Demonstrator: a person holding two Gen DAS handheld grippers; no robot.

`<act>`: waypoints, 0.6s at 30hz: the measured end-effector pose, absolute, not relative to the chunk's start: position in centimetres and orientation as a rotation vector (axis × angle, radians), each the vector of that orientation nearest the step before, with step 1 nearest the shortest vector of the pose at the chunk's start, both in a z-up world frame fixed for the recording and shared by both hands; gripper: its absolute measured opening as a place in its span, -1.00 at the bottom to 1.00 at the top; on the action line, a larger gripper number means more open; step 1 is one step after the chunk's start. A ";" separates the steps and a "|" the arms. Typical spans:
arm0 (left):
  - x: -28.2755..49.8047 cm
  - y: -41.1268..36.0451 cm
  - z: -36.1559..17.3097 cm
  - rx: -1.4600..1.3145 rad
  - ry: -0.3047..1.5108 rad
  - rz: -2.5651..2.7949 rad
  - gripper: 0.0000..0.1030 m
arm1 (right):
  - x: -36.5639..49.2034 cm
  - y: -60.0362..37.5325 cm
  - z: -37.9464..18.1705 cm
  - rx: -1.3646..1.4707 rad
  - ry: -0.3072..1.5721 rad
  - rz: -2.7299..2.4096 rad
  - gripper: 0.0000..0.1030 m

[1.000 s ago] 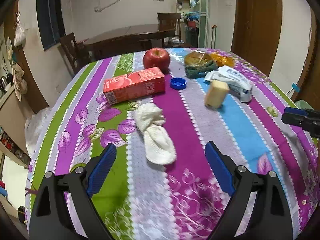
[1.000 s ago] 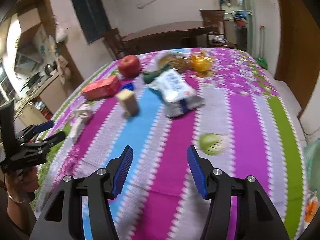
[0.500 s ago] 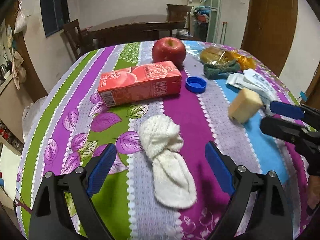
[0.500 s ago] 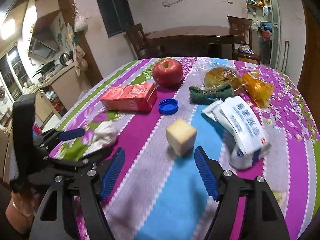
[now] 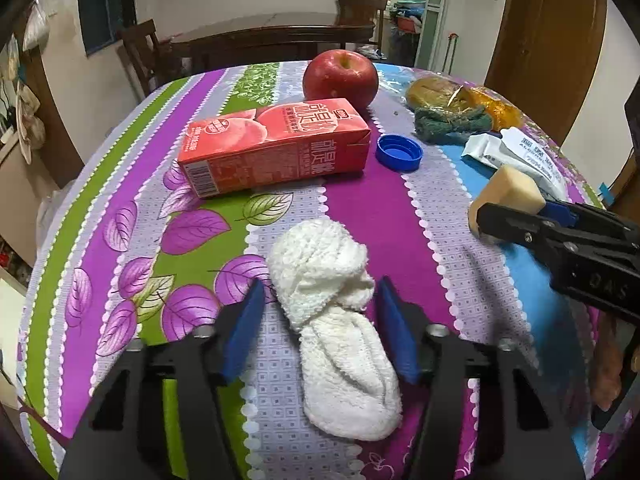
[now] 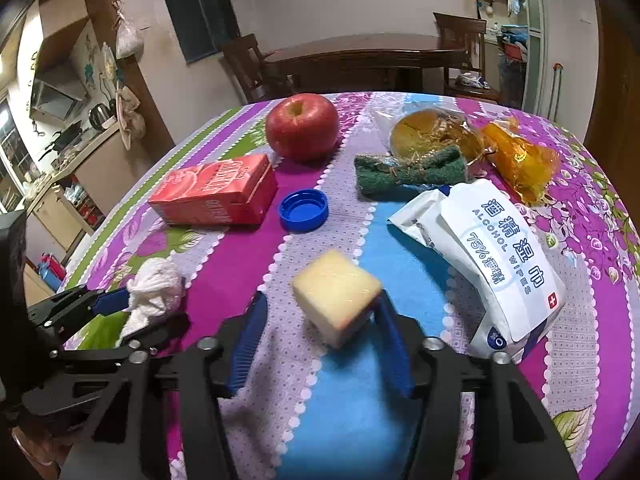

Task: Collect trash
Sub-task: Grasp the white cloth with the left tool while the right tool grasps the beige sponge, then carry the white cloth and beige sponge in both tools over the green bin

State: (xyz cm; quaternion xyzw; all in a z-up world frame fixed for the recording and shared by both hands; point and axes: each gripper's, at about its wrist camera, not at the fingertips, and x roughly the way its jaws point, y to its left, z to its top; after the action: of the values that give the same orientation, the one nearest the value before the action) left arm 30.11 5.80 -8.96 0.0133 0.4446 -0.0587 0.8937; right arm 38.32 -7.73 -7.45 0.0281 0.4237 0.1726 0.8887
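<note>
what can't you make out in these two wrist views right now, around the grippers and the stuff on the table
- Left wrist view: far side of the pale yellow sponge block, hidden behind the right gripper.
- Right wrist view: lower part of the white crumpled cloth, covered by the left gripper.
- Both views: whether the pads fully press; jaws just closing.
- Right wrist view: round wrapped bun, blurred by plastic.

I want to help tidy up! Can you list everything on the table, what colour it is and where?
apple: 1, red, far end
juice carton: 1, red, lying before the apple
bottle cap: 1, blue, right of the carton
scouring pad: 1, green, far right
bun in wrapper: 1, brown, behind the pad
orange wrapper: 1, far right
alcohol wipes pack: 1, white, right side
sponge block: 1, yellow, between right tongs
cloth: 1, white, between left tongs
tablecloth: 1, striped
left tongs: black and blue
right tongs: black and blue
</note>
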 end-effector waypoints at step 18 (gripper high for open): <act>28.7 5.8 -8.6 0.038 0.912 -0.060 -0.38 | 35.8 -9.6 -6.2 0.120 0.841 0.367 -0.32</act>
State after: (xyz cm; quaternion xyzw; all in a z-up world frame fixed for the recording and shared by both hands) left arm 28.68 5.83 -8.58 0.0182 0.4404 -0.0291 0.8972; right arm 35.80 -9.61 -6.25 0.0580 0.4058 0.1770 0.8948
